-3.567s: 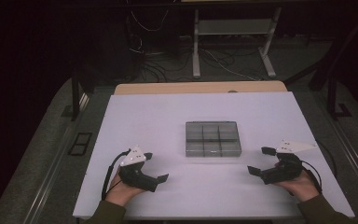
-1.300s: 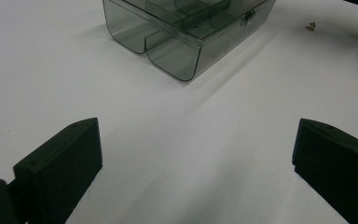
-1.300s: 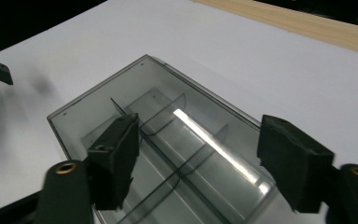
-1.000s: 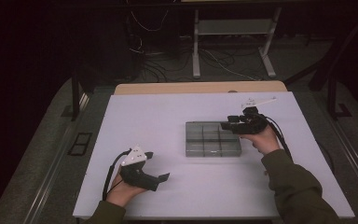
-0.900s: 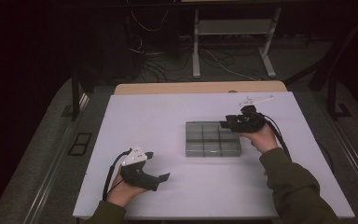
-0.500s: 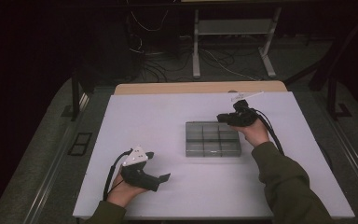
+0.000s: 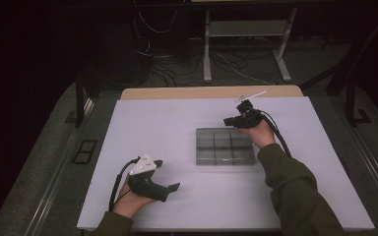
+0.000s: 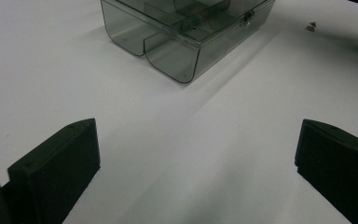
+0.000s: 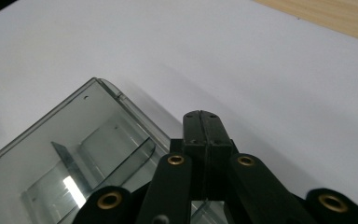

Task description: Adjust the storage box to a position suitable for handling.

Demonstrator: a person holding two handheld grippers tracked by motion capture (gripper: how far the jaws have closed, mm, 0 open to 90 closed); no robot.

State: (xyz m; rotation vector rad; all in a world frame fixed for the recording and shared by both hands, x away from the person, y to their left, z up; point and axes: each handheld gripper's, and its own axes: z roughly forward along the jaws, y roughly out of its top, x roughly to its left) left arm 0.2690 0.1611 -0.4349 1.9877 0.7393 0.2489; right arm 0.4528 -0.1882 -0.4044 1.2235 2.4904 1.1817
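Olive-green sleeves (image 7: 295, 191); black claws with brass screws (image 9: 175, 160), one grey-plated, trailing black cables (image 7: 277, 136).

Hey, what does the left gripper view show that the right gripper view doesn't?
Left gripper view alone: two black jaws standing wide apart on the left gripper, the clear compartment box's latch on its lid edge, and a small screw-like bit lying on the white table beside the box. Right gripper view alone: the right gripper with its jaws pressed together at the box's edge, and a strip of bare wood past the white surface. Both: the clear box with its dividers and the white tabletop.
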